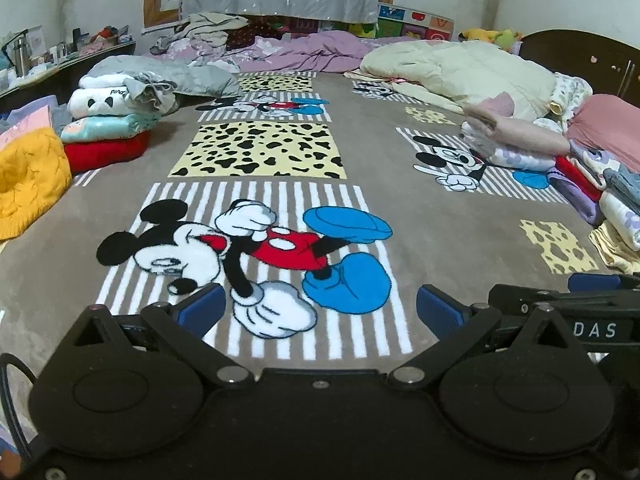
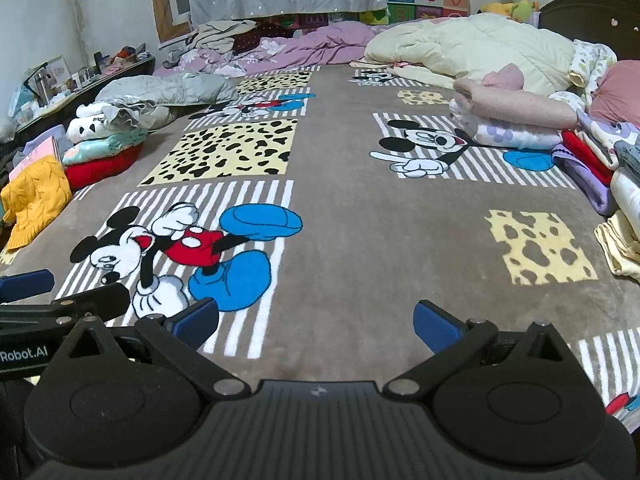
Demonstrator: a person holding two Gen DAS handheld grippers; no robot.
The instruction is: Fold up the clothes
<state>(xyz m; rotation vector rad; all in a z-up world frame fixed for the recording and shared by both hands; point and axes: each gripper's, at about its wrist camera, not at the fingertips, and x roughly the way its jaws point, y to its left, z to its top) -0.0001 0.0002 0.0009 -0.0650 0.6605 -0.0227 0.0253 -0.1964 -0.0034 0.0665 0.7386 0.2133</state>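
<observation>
Bedroom blanket (image 1: 400,160) bare centrally; left gripper (image 1: 320,312) and right gripper (image 2: 316,324) gape wide, empty. Advise fetching yellow sweater (image 1: 28,180) left of blanket's centre.

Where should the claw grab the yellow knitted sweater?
Probably the chunky yellow cable-knit sweater is best pinched at its loose lower hem, which droops toward the near edge of the brown cartoon-mouse blanket. Come from the open blanket side with the left claw, since folded clothes crowd its far side.
</observation>
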